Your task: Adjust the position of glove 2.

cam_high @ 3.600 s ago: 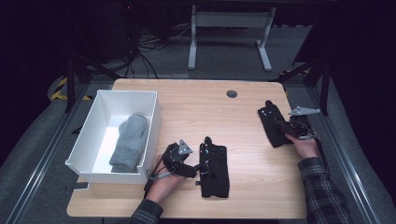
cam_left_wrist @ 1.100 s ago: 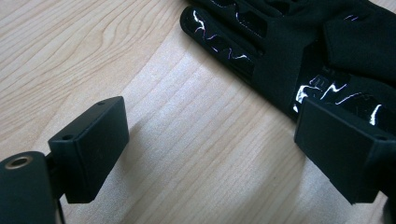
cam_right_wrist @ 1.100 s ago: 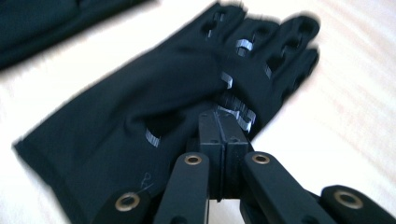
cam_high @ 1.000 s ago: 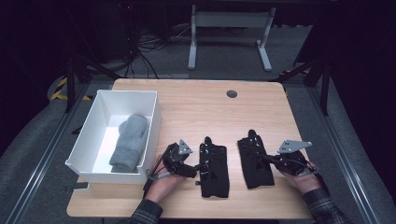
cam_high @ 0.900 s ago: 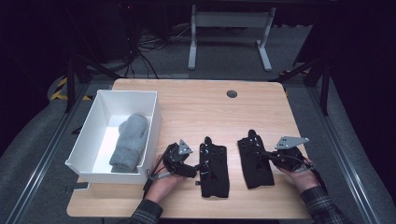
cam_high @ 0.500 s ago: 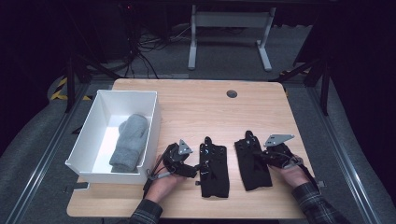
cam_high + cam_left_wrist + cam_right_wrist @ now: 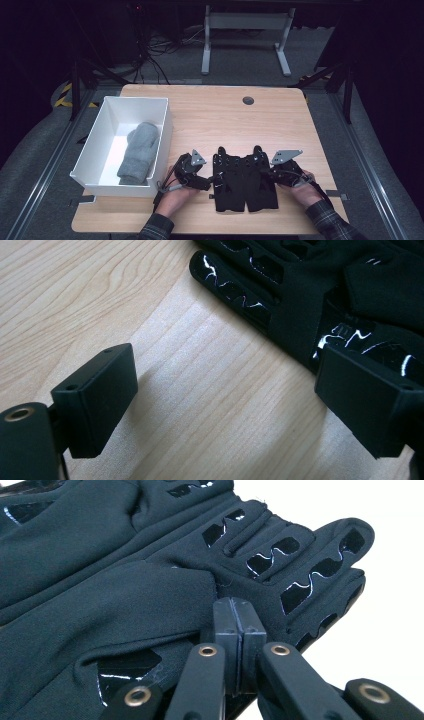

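Two black gloves with glossy grip patches lie side by side near the table's front edge: the left glove [image 7: 227,182] and the right glove [image 7: 261,184], touching each other. My right gripper [image 7: 271,175] is shut on the right glove's edge; in the right gripper view the pads [image 7: 234,617] press together into the dark fabric [image 7: 125,580]. My left gripper [image 7: 206,179] rests just left of the left glove and stands open. In the left gripper view bare wood lies between its jaws [image 7: 225,390], and the glove [image 7: 310,285] lies by the right jaw.
A white bin [image 7: 165,125] stands at the table's left edge with a grey mitten [image 7: 140,150] inside. The wooden table [image 7: 225,120] has a round cable hole [image 7: 248,100] at the back. Metal rails run along both sides.
My right gripper has slid to the left with the right glove in it, bringing it up against the left glove. The left gripper and left glove have stayed put.
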